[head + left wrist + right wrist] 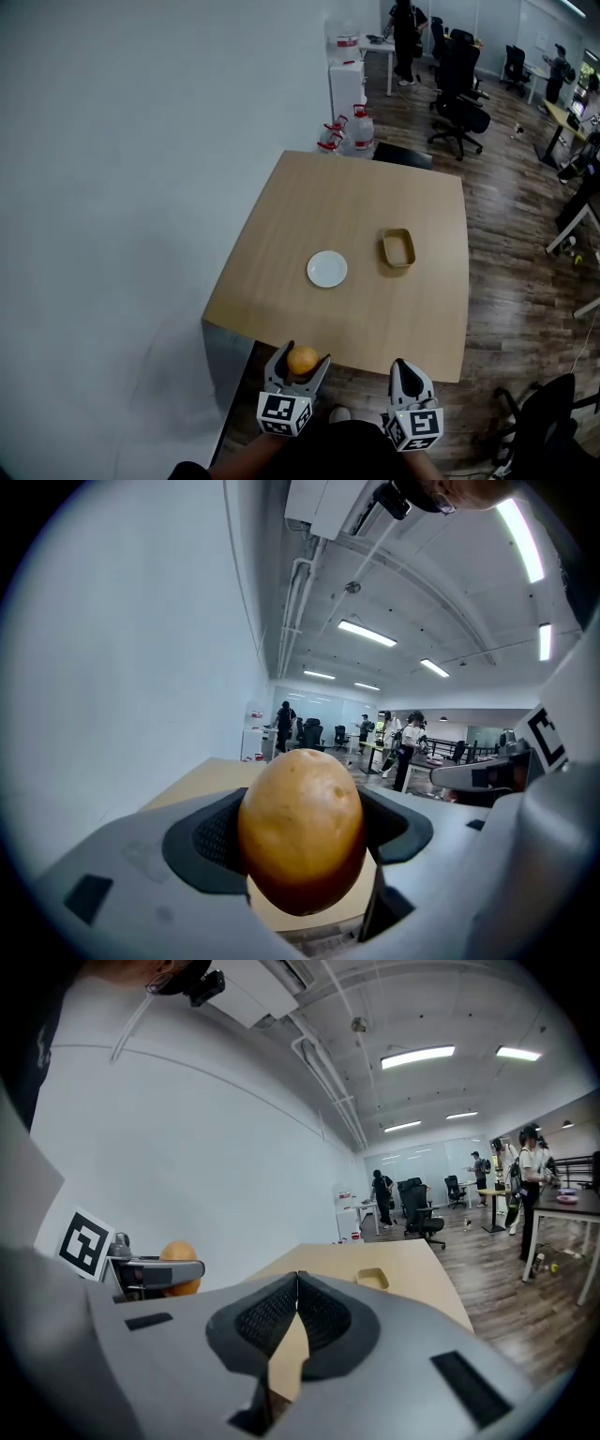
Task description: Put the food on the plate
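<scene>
My left gripper [302,360] is shut on a round orange-brown food item [302,359], held at the near edge of the wooden table [309,206]. In the left gripper view the food item [302,829] fills the space between the dark pads. A small white plate [327,269] lies empty near the table's middle, well ahead of both grippers. My right gripper [409,372] hovers at the near edge to the right, shut with nothing in it; its pads [319,1314] meet. From the right gripper view I see the held food item [178,1266] at the left.
A tan rectangular container [397,247] stands right of the plate, also visible as a container [372,1279] in the right gripper view. A white wall runs along the left. Water jugs [352,130], office chairs [458,89] and a person [405,37] are beyond the table's far end.
</scene>
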### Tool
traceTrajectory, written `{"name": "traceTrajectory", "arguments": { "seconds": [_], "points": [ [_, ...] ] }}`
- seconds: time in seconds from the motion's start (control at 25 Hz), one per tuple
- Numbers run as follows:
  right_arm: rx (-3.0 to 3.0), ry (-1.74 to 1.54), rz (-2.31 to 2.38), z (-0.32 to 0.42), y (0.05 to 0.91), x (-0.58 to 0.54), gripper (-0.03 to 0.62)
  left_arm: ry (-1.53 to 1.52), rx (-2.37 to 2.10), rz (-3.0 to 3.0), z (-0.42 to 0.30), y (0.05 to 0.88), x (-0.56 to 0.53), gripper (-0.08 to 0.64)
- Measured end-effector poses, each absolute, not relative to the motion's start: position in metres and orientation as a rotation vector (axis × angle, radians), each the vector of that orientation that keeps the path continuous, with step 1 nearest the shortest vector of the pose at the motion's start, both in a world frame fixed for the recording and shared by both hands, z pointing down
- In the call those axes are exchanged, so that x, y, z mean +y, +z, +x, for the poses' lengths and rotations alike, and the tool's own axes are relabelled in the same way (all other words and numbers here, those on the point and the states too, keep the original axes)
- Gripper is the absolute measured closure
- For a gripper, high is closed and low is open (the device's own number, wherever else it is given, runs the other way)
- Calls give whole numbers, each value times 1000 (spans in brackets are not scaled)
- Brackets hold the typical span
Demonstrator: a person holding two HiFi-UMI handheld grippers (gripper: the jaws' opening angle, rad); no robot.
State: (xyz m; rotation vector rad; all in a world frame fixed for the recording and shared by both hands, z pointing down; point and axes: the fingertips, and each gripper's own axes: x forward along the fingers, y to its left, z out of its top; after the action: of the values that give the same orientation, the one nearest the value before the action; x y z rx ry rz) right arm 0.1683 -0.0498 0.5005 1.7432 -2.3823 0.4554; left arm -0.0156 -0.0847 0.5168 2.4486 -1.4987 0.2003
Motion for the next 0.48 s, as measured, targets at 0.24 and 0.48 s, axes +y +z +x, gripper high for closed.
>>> {"name": "traceTrajectory", "arguments": {
  "seconds": [0.24,0.48],
  "points": [
    [-2364,471,1776,187,506,-64,532,234,-1491,2441,-8,526,-105,236],
    [-2342,486,1787,191,510,-67,532,262,-1470,2440,-5,535,-123,236]
  ]
}}
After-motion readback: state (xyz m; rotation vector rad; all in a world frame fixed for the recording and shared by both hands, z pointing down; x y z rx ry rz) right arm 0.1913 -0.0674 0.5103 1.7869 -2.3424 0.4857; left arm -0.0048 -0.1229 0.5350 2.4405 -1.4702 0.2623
